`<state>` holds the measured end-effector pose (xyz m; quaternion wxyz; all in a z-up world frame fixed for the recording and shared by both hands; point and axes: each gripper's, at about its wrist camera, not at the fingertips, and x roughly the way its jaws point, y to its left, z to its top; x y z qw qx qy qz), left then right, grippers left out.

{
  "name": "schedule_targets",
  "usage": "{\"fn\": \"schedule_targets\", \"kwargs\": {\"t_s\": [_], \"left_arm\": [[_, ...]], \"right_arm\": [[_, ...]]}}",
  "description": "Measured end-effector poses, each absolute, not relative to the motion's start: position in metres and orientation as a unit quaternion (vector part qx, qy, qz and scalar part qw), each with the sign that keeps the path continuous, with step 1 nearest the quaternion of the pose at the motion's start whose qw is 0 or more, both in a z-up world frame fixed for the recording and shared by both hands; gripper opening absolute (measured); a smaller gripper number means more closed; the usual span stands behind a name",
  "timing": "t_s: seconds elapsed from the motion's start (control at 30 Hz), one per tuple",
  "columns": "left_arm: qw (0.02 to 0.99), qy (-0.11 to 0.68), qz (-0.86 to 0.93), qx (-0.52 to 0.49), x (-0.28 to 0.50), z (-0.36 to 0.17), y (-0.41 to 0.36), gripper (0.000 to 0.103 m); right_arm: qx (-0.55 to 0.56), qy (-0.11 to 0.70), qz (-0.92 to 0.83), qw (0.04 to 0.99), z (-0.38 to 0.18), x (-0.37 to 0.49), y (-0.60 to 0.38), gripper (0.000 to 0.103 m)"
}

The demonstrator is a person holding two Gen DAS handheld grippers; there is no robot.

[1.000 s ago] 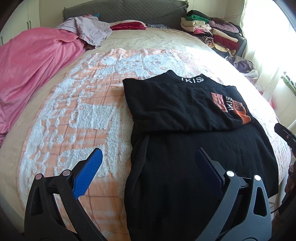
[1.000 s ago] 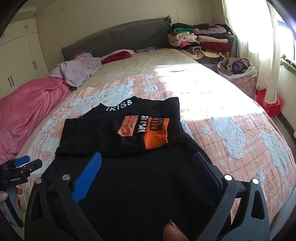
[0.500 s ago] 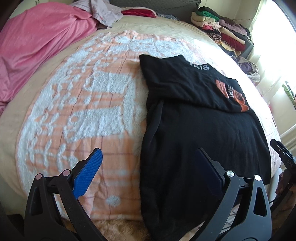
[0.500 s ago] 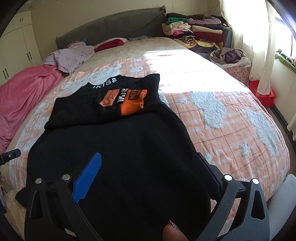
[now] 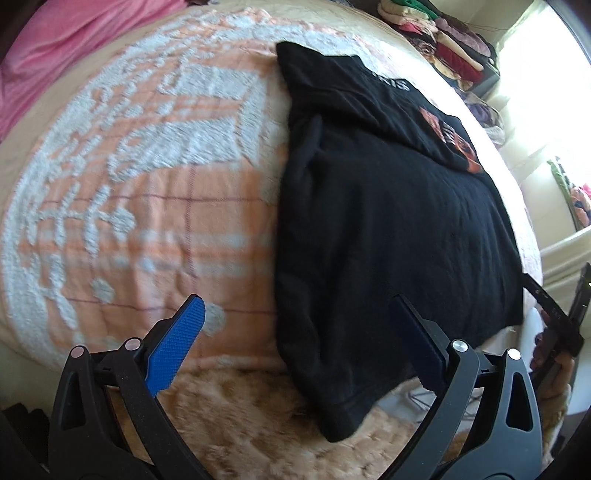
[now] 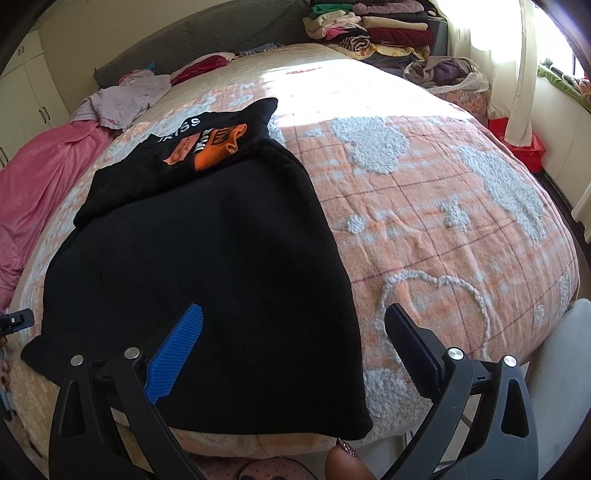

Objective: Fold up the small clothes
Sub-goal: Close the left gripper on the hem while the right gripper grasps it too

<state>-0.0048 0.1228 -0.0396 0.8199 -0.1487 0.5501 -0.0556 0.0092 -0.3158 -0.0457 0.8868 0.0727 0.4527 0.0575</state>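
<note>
Black knit, one garment (image 6: 207, 266), spread flat on the peach-and-white bedspread (image 6: 424, 206). Top part already folded down onto the body: orange print patch (image 6: 210, 151) and white collar lettering face up at the far end. Hem end lies at the near edge of the bed, its two corners drooping slightly over the edge.

Long axis runs from the hem straight away toward the headboard, so from both tongs the garment lies ahead and below.

Right gripper (image 6: 293, 347): fingers spread wide apart, nothing between them, hovering above the hem's right-hand corner. The garment's right edge passes between its two fingers in this view.

Left gripper (image 5: 295, 339): fingers likewise wide apart and empty, above the left-hand hem corner (image 5: 340, 424), which hangs off the bed edge. Left view is motion-blurred; contact with the cloth cannot be told, but none appears.

Each gripper sits near its own corner, neither clearly closer. Judgement: the next fold would carry the hem along the long axis toward the collar, each tong pinching its own corner. Risk: the thick doubled hem slipping from one side and skewing the fold.

Beyond: pink blanket (image 6: 40, 173) at left, stacked clothes (image 6: 373, 29) by the window.
</note>
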Motion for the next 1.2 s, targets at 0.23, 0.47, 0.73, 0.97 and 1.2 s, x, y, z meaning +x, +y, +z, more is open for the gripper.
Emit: {"fn": "schedule_targets", "kwargs": {"t_s": [0.23,0.47,0.73,0.97,1.2], "left_arm": [[0.791,0.594,-0.085,-0.121,-0.011,-0.058,0.1,0.066],[0.789,0.6,-0.091,-0.094,-0.013,-0.063,0.088,0.038],[0.794,0.588,-0.118,-0.095,-0.015,-0.059,0.081,0.011],[0.799,0.581,-0.116,-0.1,-0.012,-0.059,0.082,0.009],[0.826,0.542,-0.114,-0.106,-0.013,-0.034,0.09,0.003]], "right_arm": [[0.068,0.469,0.074,0.878,-0.056,-0.004,-0.324,0.098],[0.053,0.487,0.084,0.867,-0.066,-0.01,-0.32,0.097],[0.018,0.5,0.087,0.861,-0.068,-0.016,-0.319,0.032],[0.027,0.484,0.109,0.868,-0.054,-0.019,-0.32,0.008],[0.078,0.429,0.135,0.89,-0.022,-0.019,-0.326,0.007]]}}
